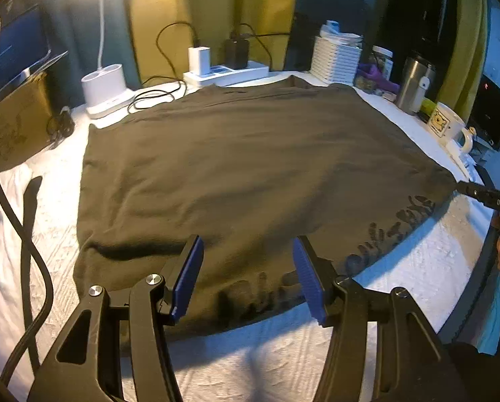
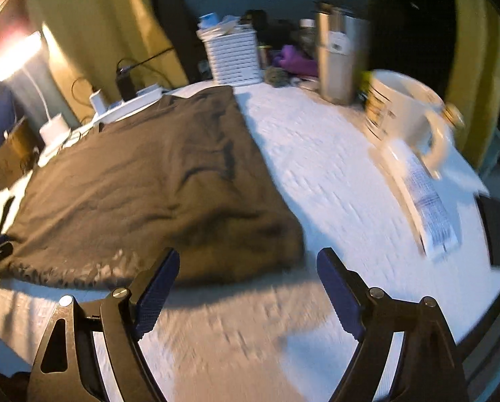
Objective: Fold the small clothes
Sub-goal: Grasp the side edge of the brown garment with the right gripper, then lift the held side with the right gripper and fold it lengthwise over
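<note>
So the dark olive garment (image 1: 243, 174) is lying spread flat on the table (image 1: 427, 261), which has a white textured cover, with its near hem toward both claws. The left claw (image 1: 248, 276) hangs spread apart over the near hem, holding nothing, and the right claw (image 2: 248, 286) is likewise released, sitting over bare cover just off the near right corner of the cloth.

For the step in hand, I'd say it's picking up the near edge for the first fold. My take: pinch each near corner low and catch both layers. The near right corner looks a bit bunched, so smoothing it first would help. Then carry both corners at the same height so the crease lands straight, and stop short of the cables (image 1: 156, 95) and power strip (image 1: 226, 72) at the far edge.

Writing-wise: there's dark lettering (image 1: 384, 231) printed along the hem, but I can't make it out. The right claw's body in the left view shows "DAS" (rest is cut off). The white mug (image 2: 404, 114) has a printed picture, the steel tumbler (image 2: 337, 57) a small label, and there's a printed slip (image 2: 431, 201), all too blurred to read.
</note>
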Tool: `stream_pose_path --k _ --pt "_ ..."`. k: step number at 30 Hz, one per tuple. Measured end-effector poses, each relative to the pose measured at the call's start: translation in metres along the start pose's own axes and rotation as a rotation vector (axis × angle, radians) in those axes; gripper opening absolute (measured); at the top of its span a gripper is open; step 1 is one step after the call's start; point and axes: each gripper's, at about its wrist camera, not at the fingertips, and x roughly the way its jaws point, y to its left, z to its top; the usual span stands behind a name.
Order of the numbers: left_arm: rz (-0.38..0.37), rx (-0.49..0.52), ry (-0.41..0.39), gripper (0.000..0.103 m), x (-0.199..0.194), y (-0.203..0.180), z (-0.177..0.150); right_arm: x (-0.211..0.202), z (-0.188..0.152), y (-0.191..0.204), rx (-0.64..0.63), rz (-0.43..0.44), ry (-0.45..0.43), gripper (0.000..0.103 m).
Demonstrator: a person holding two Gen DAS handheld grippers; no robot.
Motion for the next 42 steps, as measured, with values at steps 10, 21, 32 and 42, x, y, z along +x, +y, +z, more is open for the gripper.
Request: stream_pose_path --k 10,21,32,42 --pt "-0.007 -0.001 0.011 0.056 0.001 -0.007 0.0 0.013 -0.014 0.004 0.057 0.127 0.052 0.086" --pt "0.045 -0.051 0.031 0.056 0.012 0.019 0.007 0.045 0.017 0.016 0.083 0.16 0.03 0.092" --pt "0.082 -0.091 0.041 0.056 0.022 0.047 0.02 0.075 0.049 0.034 0.105 0.183 -0.001 0.092" --pt "0.112 -0.121 0.026 0.056 0.028 0.074 0.027 0.099 0.068 0.04 0.102 0.185 0.004 0.027"
